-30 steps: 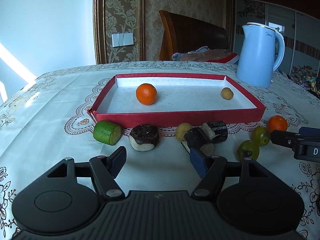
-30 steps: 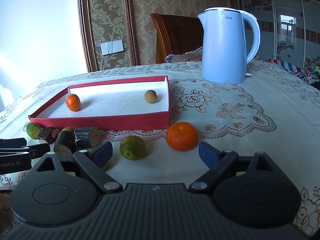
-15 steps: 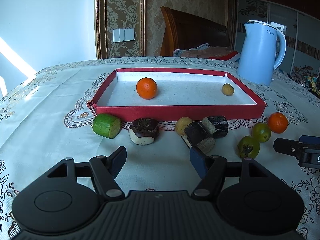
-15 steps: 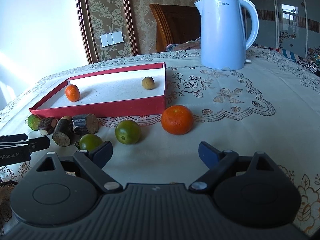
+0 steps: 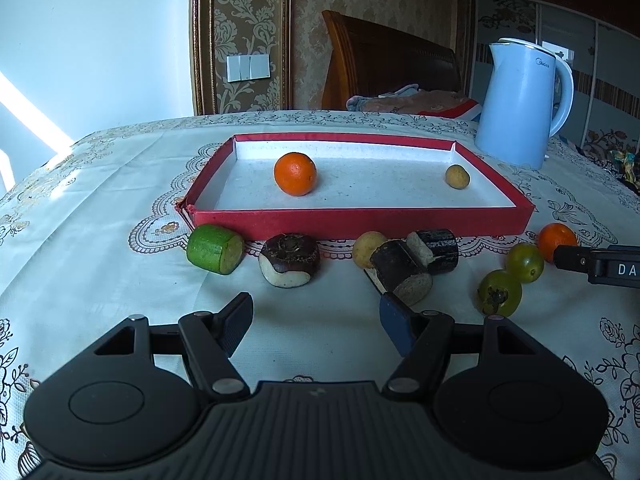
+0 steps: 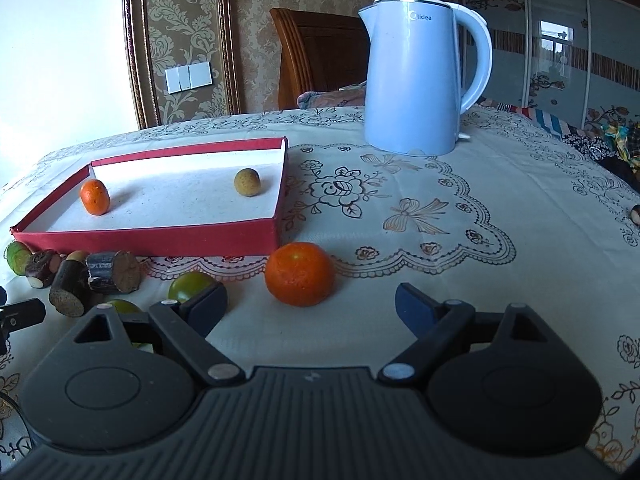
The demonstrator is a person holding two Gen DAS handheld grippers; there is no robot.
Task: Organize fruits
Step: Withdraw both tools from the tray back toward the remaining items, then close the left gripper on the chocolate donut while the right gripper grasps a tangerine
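Observation:
A red tray [image 5: 360,222] [image 6: 160,236] holds an orange [image 5: 295,173] [image 6: 95,197] and a small tan fruit [image 5: 457,176] [image 6: 247,182]. In front of it lie a green cut piece [image 5: 215,249], a dark brown fruit [image 5: 289,259], a yellow fruit [image 5: 366,248], two dark cane pieces [image 5: 402,271] [image 5: 436,245], two green fruits [image 5: 499,293] [image 5: 524,262] and a second orange [image 5: 557,237] [image 6: 300,279]. My left gripper [image 5: 316,318] is open and empty, short of the dark brown fruit. My right gripper [image 6: 312,306] is open, just before the second orange.
A blue kettle [image 5: 520,104] [image 6: 420,76] stands on the patterned tablecloth right of the tray. A wooden chair [image 5: 384,68] with cloth on it stands behind the table. The right gripper's finger [image 5: 592,262] shows at the left view's right edge.
My right gripper has moved forward and lower toward the second orange, which now looks larger and sits between its fingers' line. My left gripper has shifted only slightly. Both stay open.

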